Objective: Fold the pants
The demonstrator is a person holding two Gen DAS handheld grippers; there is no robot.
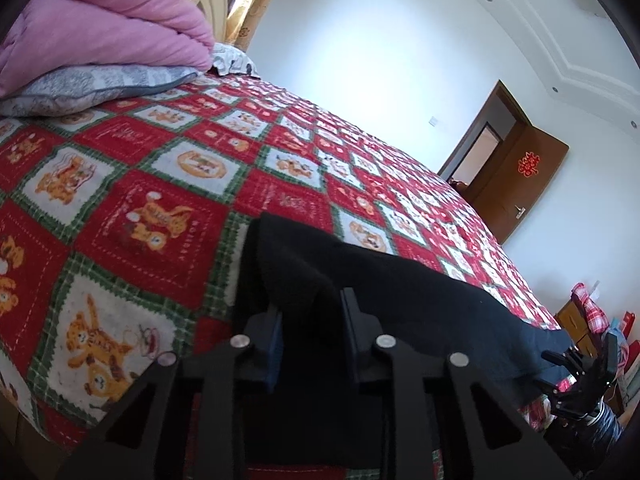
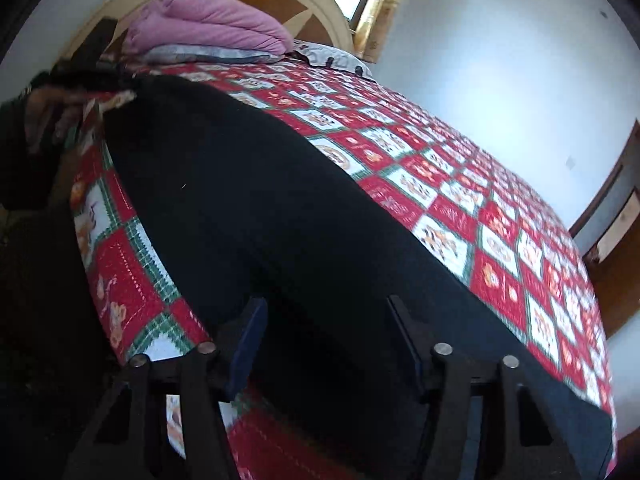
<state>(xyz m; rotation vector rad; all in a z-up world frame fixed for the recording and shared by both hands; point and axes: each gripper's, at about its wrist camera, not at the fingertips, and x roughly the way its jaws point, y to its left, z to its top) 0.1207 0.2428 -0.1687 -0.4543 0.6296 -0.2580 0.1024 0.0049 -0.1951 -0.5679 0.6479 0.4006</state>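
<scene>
**Reader:** Fingers of the left gripper, left wrist view: how do they stand?

**Legend:** Drawn close together, pinching a raised ridge of the black pants. The cloth rises tent-like from the red patchwork quilt into the narrow gap between the two pads.

**Reader:** And across that view, left to right?

**Legend:** At the quilt's far left end, a folded pink comforter rests on a grey pillow. At the quilt's near edge, centre, the left gripper holds the pants. From there the pants run rightward along that near edge. Beyond the quilt's far right corner stands an open brown door bearing a red emblem.

**Reader:** Right wrist view, same order?

**Legend:** The pants lie flat as one long dark band on the quilt, following its near edge from upper left to lower right. The right gripper hangs over the middle of the band's near part. Its fingers are spread wide, with the cloth lying under the gap and neither pad pressing on it. The left finger's blue pad sits over the pants' edge nearest the side of the quilt. This view is blurred, so fine folds in the cloth cannot be told.
</scene>
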